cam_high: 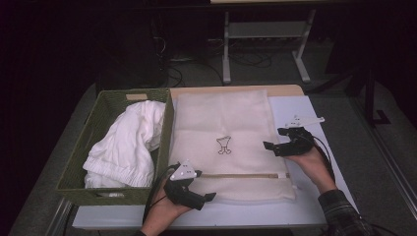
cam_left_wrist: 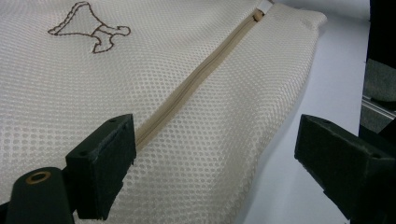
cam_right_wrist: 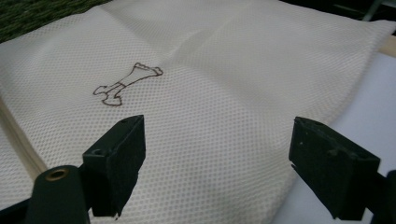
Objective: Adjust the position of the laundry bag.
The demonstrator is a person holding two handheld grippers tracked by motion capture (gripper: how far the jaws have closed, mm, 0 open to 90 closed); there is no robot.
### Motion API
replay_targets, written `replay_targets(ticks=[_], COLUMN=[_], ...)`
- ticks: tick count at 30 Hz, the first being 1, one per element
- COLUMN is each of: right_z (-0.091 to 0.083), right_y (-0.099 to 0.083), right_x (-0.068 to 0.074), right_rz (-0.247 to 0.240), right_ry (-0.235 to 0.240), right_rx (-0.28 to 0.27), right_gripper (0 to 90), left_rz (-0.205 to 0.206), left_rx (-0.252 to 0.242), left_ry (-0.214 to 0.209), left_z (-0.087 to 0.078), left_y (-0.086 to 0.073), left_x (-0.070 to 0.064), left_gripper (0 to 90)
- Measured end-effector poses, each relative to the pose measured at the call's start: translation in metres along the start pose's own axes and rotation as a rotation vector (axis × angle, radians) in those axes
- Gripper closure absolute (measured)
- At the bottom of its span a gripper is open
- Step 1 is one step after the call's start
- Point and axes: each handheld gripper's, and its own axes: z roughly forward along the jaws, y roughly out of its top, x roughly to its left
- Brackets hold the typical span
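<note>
The cream mesh laundry bag's beige zipper (cam_high: 243, 175) runs crosswise (pull nearer the right tool (cam_high: 279, 139)); both tools gape, empty.

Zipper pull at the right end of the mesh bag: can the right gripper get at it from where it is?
Probably yes. The right gripper hangs open over the mesh bag, just above the zipper pull, and nothing lies between them.
</note>
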Motion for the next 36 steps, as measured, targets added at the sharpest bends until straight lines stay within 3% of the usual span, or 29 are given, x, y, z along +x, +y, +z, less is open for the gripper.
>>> replay_targets(ticks=[7, 20, 26, 29, 36], right_z=[0.001, 0.017, 0.026, 0.034, 0.043], right_y=[-0.001, 0.009, 0.01, 0.005, -0.004], right_x=[-0.014, -0.025, -0.034, -0.042, -0.051], right_rz=[0.033, 0.037, 0.057, 0.081, 0.104], right_ry=[-0.02, -0.032, -0.07, -0.099, -0.122], right_rx=[-0.005, 0.014, 0.031, 0.046, 0.088], right_gripper=[20.5, 27.3, 37.4, 46.8, 53.5], left_rz=[0.006, 0.004, 0.004, 0.008, 0.01], left_rx=[0.004, 0.003, -0.008, -0.012, -0.006], left_ry=[0.002, -0.006, 0.0, -0.004, -0.007], left_z=[0.0, 0.001, -0.001, -0.002, -0.001], left_y=[-0.001, -0.001, -0.001, -0.001, -0.002], left_x=[-0.001, -0.001, -0.001, -0.002, -0.002], left_gripper=[11.9, 11.9, 11.9, 12.0, 12.1])
